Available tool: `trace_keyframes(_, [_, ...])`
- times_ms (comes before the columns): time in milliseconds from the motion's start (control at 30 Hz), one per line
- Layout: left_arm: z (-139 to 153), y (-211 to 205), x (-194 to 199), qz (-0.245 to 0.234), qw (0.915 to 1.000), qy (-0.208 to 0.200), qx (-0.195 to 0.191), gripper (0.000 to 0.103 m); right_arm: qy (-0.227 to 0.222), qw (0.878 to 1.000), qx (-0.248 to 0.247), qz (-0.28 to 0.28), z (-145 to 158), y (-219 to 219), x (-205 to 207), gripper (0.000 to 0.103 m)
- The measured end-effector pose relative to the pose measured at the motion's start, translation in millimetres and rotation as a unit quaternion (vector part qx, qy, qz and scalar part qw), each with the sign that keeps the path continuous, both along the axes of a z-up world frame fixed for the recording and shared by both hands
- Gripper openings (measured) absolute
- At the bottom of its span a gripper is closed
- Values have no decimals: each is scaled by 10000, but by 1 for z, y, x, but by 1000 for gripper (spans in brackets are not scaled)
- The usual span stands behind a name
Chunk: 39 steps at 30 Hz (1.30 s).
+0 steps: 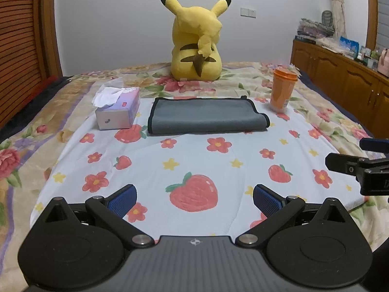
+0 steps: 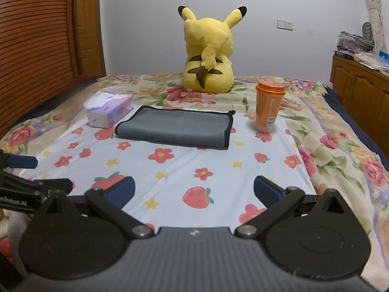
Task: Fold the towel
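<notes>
A grey towel (image 1: 206, 116) with black trim lies folded flat on the strawberry-print sheet (image 1: 194, 160), well ahead of both grippers; it also shows in the right wrist view (image 2: 175, 127). My left gripper (image 1: 194, 199) is open and empty, low over the near part of the sheet. My right gripper (image 2: 194, 191) is open and empty, also near the front. Each gripper shows at the edge of the other's view: the right one at the right edge (image 1: 359, 158), the left one at the left edge (image 2: 36, 172).
A tissue box (image 1: 118, 109) sits left of the towel and an orange lidded cup (image 1: 282, 92) right of it. A yellow Pikachu plush (image 1: 197, 41) sits behind. A wooden cabinet (image 1: 345, 85) runs along the right, a wooden headboard (image 1: 22, 48) on the left.
</notes>
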<state>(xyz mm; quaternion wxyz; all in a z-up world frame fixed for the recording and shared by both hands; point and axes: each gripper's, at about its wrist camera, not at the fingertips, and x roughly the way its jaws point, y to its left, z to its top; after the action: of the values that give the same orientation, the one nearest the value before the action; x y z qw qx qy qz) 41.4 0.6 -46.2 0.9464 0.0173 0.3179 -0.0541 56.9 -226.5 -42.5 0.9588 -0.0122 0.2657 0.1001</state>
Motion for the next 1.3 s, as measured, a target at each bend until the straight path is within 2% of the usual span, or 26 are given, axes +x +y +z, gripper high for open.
trace_keyframes(367, [10, 7, -9, 167, 9992, -343, -91, 103, -225, 9997, 65, -92, 5, -3, -4, 103])
trace_keyframes(933, [20, -4, -26, 7, 9951, -953, 272, 103, -539, 9981, 195, -235, 9, -9, -10, 103])
trace_keyframes(1300, [24, -5, -30, 45, 9930, -1141, 291, 103, -688, 9968, 276, -307, 12, -14, -14, 103])
